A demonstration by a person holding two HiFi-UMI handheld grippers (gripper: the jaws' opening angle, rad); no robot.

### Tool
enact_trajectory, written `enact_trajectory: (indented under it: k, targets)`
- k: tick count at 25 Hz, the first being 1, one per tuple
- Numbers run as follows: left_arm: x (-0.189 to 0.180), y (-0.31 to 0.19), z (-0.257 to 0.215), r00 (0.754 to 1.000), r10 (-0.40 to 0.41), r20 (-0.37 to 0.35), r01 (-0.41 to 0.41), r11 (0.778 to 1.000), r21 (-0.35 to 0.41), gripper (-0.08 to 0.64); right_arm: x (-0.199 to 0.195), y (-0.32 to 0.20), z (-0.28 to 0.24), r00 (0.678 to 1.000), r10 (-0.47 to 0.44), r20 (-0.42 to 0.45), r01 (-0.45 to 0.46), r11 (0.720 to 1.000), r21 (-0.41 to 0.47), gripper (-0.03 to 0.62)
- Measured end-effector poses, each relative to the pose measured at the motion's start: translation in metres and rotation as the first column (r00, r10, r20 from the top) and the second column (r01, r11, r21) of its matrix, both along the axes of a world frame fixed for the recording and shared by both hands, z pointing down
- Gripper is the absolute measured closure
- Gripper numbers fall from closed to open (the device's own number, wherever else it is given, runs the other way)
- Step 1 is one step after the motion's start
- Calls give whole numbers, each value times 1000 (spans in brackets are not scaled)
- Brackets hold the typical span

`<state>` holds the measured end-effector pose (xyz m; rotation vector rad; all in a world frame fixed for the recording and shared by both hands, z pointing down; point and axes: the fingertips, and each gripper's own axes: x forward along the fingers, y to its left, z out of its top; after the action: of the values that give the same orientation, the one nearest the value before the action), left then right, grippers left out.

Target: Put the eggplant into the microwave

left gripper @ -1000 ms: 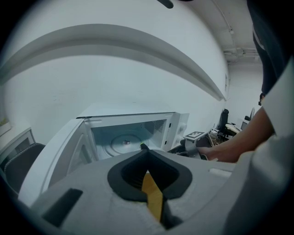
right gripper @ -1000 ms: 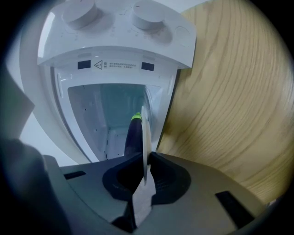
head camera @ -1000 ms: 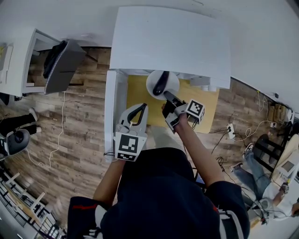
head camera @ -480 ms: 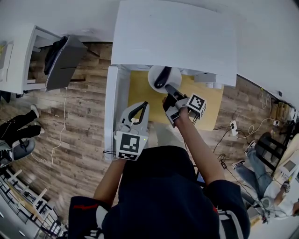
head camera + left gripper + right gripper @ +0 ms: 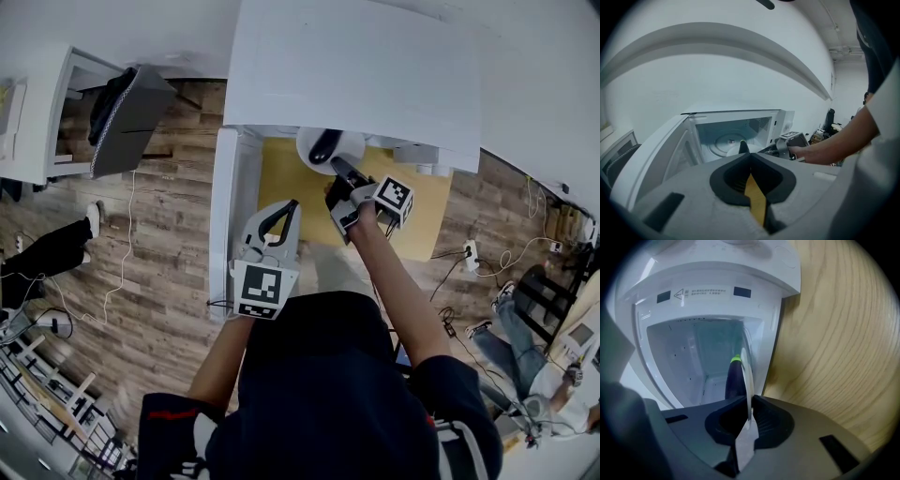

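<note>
A dark purple eggplant [image 5: 324,145] with a green tip lies on a white plate [image 5: 345,150]. My right gripper [image 5: 339,174] is shut on the plate's near rim and holds it at the mouth of the white microwave [image 5: 356,75]. The right gripper view shows the plate [image 5: 746,366] edge-on between the right gripper's [image 5: 749,416] pads, the eggplant [image 5: 735,380] beside it, and the open cavity [image 5: 693,357] ahead. My left gripper [image 5: 286,211] hangs back over the table with its jaws together and nothing in them. From the left gripper [image 5: 750,159], I see the eggplant's tip [image 5: 743,147] before the cavity.
The microwave door [image 5: 223,216] stands swung open at the left. The microwave sits on a light wooden table [image 5: 281,192]. A glass turntable [image 5: 726,143] lies inside. A grey chair [image 5: 127,127] and people's legs are on the wood floor at the left.
My right gripper has carried the plate with the eggplant a little further toward the microwave opening. The left gripper has stayed where it was.
</note>
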<state>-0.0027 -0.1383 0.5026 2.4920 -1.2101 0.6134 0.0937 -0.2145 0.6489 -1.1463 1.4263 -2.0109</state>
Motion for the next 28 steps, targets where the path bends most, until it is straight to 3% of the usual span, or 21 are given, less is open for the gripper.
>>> enact_trajectory:
  k: [28]
  targets:
    - [-5,-2,10,1000,-16,9,17,1000,-18,543,-7,-41,11,997,71,-5,-71,997,-12,565]
